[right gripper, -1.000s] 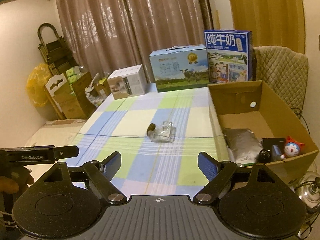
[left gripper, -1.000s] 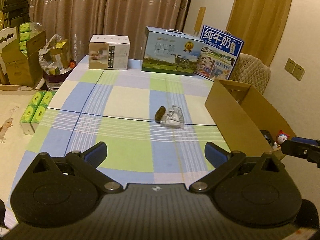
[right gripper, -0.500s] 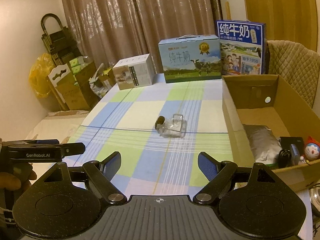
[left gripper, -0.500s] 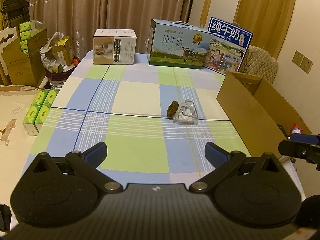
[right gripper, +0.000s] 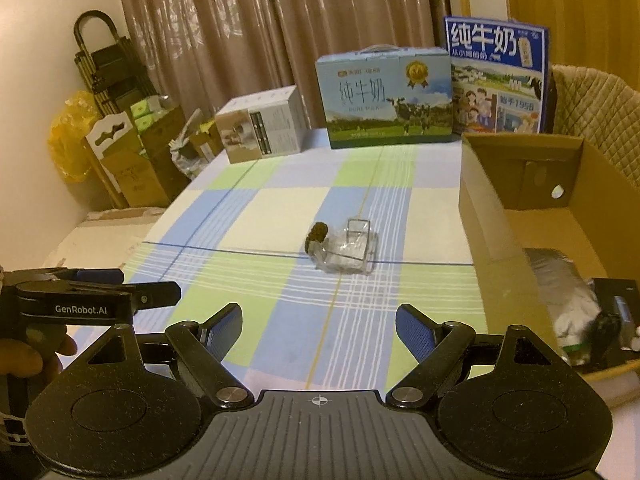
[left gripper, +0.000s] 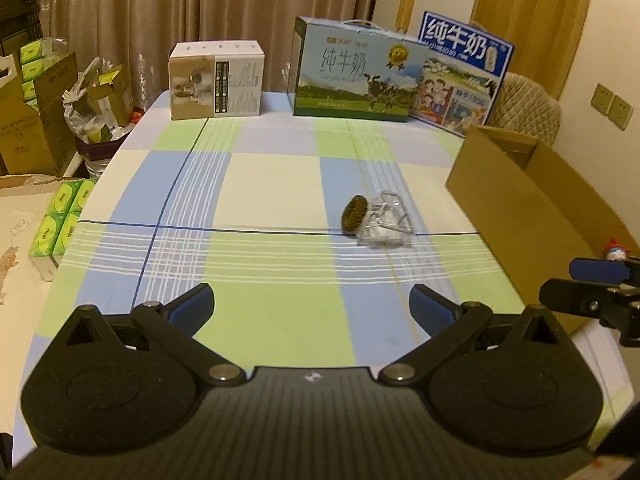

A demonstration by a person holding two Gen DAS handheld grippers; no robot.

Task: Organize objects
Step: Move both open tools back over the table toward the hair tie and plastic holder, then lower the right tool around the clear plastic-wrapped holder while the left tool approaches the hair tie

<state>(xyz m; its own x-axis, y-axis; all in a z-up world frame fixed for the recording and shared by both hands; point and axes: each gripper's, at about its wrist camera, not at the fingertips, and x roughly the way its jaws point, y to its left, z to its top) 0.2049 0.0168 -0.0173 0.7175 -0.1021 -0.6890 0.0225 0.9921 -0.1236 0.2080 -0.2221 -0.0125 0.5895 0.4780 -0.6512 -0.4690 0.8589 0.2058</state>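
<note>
Looks like prob halfway: cardboard box (right gripper: pixel 504 184) already has a few bits inside, but the clear container (right gripper: pixel 352 250) w/ the brown thing (right gripper: pixel 318 234) touching it sits mid-table, both left gripper (left gripper: pixel 312 306) & right gripper (right gripper: pixel 319 330) spread wide, empty.

Probably home dining room: checked tablecloth (left gripper: pixel 276 184), curtains (right gripper: pixel 280 20), milk cartons (right gripper: pixel 384 98), quilted chair (left gripper: pixel 528 108).
</note>
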